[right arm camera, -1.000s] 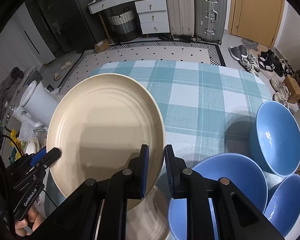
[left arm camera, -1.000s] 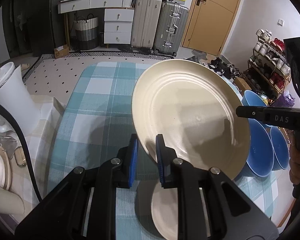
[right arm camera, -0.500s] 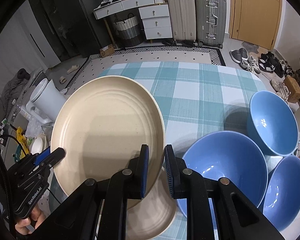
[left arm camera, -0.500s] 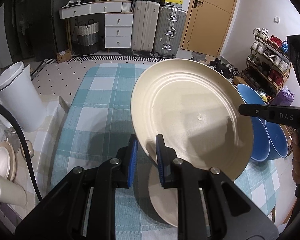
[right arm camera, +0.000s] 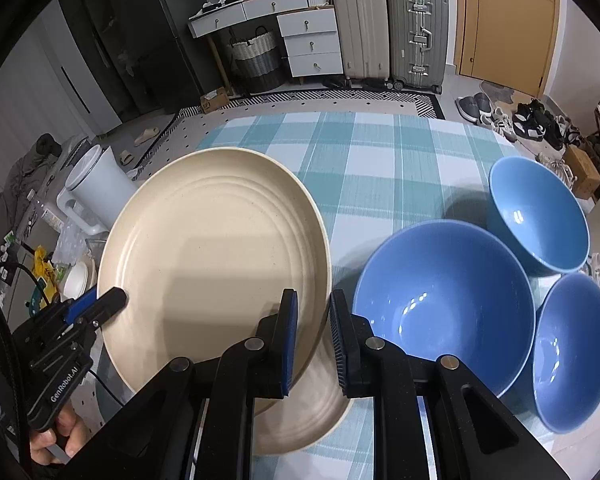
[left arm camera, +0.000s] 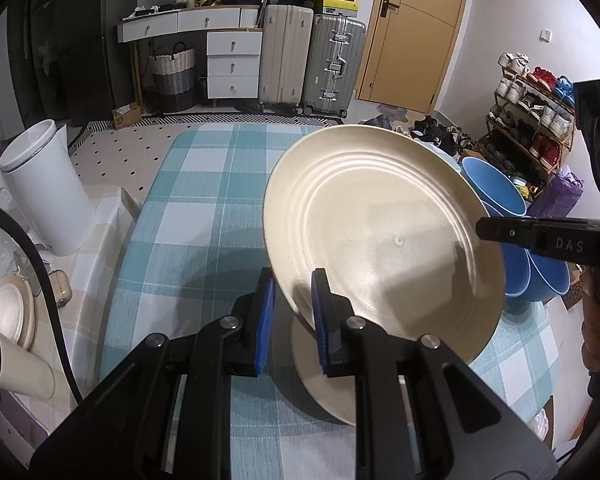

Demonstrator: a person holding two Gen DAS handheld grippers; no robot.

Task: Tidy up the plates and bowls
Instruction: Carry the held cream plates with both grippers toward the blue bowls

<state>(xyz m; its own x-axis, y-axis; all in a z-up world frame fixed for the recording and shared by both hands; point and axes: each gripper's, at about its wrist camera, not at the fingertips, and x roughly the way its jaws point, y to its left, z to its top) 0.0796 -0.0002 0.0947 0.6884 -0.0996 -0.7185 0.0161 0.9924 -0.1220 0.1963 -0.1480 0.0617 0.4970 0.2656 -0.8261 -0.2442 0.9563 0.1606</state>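
Clamping large plate (left arm camera: pixel 380 232) rims: both hand-held grippers (left arm camera: pixel 292 304) (right arm camera: pixel 314 328) | bare tablecloth (right arm camera: pixel 380 168) beyond

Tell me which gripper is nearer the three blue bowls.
Right. The right gripper, clamping the raised cream plate's edge, sits just beside the blue bowls; the left gripper grips the plate's opposite edge, away from them.

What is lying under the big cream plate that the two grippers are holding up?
Another cream plate lies on the checked tablecloth under the lifted plate. Only its near edge shows; the rest is covered by the lifted plate.
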